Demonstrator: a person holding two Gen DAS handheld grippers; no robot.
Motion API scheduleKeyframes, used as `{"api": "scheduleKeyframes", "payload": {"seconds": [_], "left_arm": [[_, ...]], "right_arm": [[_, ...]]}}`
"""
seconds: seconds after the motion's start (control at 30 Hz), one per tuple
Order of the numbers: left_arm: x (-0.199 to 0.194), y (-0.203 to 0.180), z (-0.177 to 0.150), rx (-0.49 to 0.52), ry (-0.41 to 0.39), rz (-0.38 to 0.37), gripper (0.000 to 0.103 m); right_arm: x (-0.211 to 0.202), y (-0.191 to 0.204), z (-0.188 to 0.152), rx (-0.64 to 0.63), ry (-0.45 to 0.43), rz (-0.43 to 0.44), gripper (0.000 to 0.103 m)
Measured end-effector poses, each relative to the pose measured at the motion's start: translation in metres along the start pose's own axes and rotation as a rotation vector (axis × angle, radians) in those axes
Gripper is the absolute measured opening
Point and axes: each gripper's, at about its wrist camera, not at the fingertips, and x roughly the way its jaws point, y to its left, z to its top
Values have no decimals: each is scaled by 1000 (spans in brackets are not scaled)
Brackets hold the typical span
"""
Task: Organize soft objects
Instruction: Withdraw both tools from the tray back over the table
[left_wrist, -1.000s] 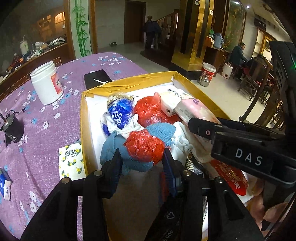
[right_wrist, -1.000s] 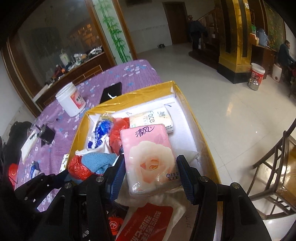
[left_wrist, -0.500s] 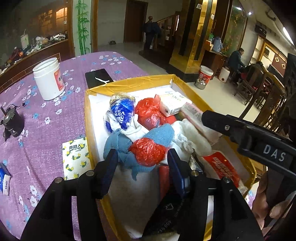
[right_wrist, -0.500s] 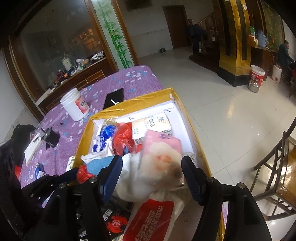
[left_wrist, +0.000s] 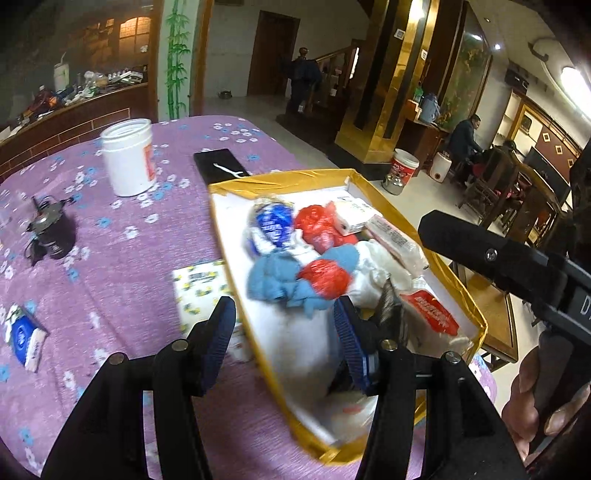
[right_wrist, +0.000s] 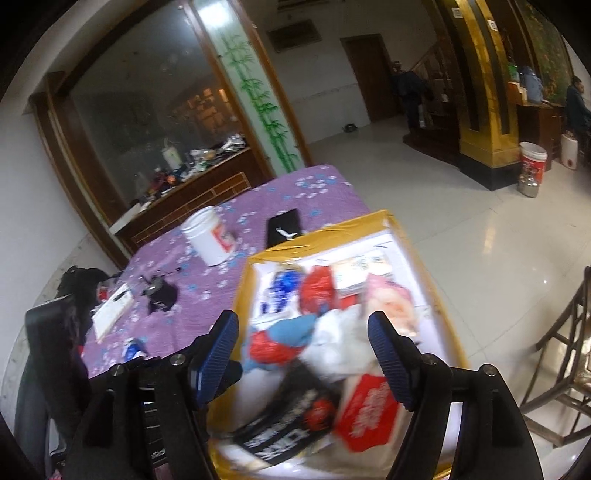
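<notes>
Desk (left_wrist: 122, 266) is covered with a purple flowered cloth, matte and slightly wrinkled. A shallow rectangular box (left_wrist: 458, 291) with yellow taped rim and white inside is seen ahead of both tools. Soft items are piled in it: blue knit cloth (left_wrist: 273, 277), crumpled red plastic bag (left_wrist: 325, 277), white fabric (left_wrist: 380, 266), pink tissue pack (left_wrist: 395, 240), blue-printed wrapped bundle (left_wrist: 273, 221), a glossy red-label pack (left_wrist: 428, 314).

Left tool (left_wrist: 284, 325) is held open, nothing gripped; the box's near-left wall is straddled, pile just ahead of the tips. Right tool (right_wrist: 303, 347) is spread wide, nothing held; white fabric and blue cloth lie between and beyond the fingers.

Versus 1 s ago: the pink pack, then clamped by the right tool, has been released and lies in the box at the right wall; both tools have been pulled back and raised.

Left of the tools: white cylindrical plastic jar (left_wrist: 127, 162), flat black phone (left_wrist: 219, 166), small black device (left_wrist: 50, 229), yellow-printed pack (left_wrist: 199, 288), small blue pack (left_wrist: 24, 332). Motion blur over box contents.
</notes>
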Motion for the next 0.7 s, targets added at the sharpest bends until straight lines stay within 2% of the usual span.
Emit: {"api": "scheduleKeyframes", "payload": {"seconds": [0.23,0.4,0.53,0.7], "left_arm": [[-24,52,-15,-59,-21,29,54],[-47,109,-29,-143,-47,77,54],[-64,154,-42,-203,-78,162,54],[-75,204,-62,-305,-93,194,54]], "right_arm": [[13,39,-7,-48,41,39,75],[32,73,-15,-104,108,65,75],[59,111,-15,-218,204,104,75],[117,154,-13,-380,335,44,75]]}}
